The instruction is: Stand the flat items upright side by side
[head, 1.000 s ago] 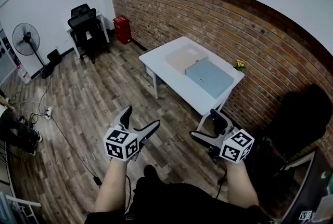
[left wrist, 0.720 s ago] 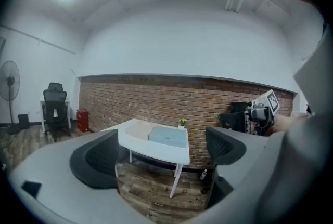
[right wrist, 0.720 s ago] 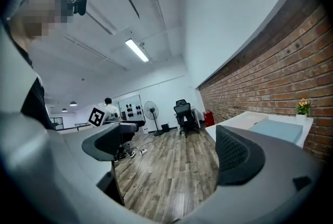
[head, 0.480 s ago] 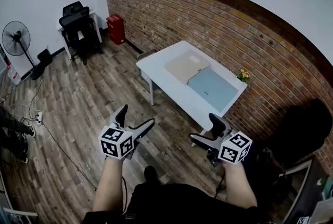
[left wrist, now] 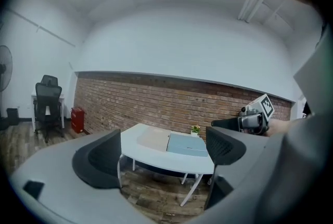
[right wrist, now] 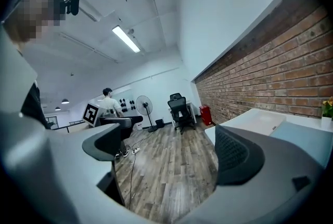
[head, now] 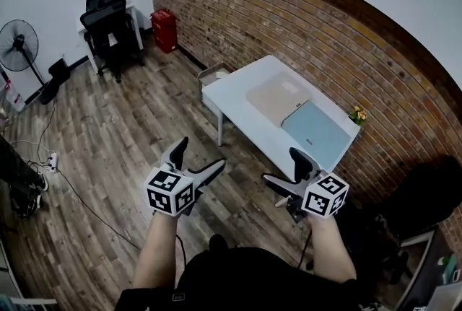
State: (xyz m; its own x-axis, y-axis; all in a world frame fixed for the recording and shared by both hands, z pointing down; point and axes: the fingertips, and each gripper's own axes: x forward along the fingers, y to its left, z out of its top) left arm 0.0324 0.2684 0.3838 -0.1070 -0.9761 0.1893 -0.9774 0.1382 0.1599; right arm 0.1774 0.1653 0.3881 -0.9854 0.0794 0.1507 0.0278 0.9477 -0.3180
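Note:
Two flat items lie side by side on a white table (head: 242, 118) against the brick wall: a beige one (head: 276, 97) and a light blue one (head: 320, 135). The left gripper view shows both too, the beige item (left wrist: 154, 139) and the blue item (left wrist: 188, 144). My left gripper (head: 195, 161) is open and empty, held over the wooden floor well short of the table. My right gripper (head: 285, 169) is open and empty too, near the table's front corner. In the right gripper view the beige item (right wrist: 260, 120) and blue item (right wrist: 307, 141) show at the right edge.
A small pot of yellow flowers (head: 355, 115) stands at the table's far end by the wall. A black office chair (head: 108, 17), a red box (head: 164, 29) and a standing fan (head: 18, 46) are across the room. Cables and a power strip (head: 50, 158) lie on the floor at left.
The view has shifted, and the table now sits a little closer and further right. Both grippers stay open, raised slightly, still apart from the table.

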